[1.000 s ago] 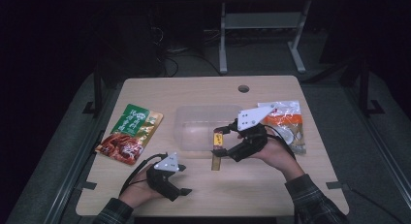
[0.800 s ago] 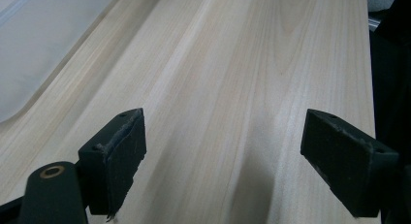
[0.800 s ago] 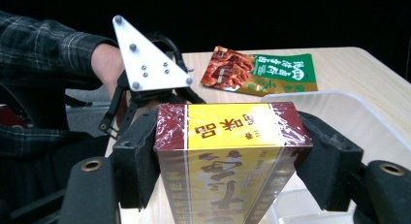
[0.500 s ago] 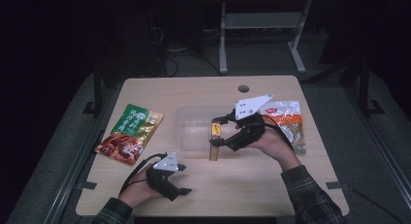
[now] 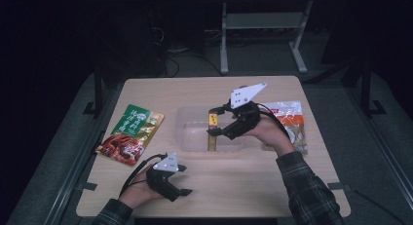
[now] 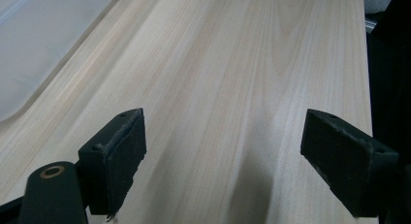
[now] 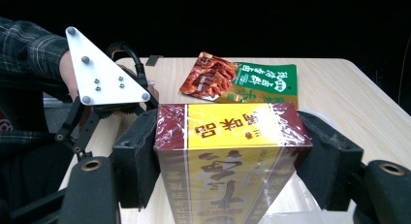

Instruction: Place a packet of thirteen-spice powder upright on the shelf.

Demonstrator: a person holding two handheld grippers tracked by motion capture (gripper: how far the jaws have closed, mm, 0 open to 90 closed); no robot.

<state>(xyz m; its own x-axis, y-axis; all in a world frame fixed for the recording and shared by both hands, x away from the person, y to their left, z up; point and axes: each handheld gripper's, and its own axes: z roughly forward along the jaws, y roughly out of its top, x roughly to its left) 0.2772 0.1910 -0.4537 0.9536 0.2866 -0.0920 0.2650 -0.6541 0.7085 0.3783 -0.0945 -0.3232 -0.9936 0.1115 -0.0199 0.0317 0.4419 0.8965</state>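
Note:
My right gripper [image 5: 215, 123] is shut on a yellow and maroon box [image 5: 213, 133], which hangs on end above a clear plastic container [image 5: 191, 140] at the table's middle. In the right gripper view both pads press the sides of the box [image 7: 228, 136]. My left gripper [image 5: 183, 181] rests on the table near the front left, its jaws wide apart. In the left gripper view nothing lies between the pads of the left gripper [image 6: 223, 141], just bare wood.
A green and red food pouch [image 5: 130, 133] lies left of the container on the wooden table [image 5: 243, 186]; it also appears as the pouch [image 7: 242, 81] in the right gripper view. A white and orange pouch [image 5: 291, 122] lies under the right forearm. The container's rim [image 6: 29, 54] is near the left gripper.
My right gripper has carried the box up and toward the far side, over the container. The left gripper has stayed where it was.

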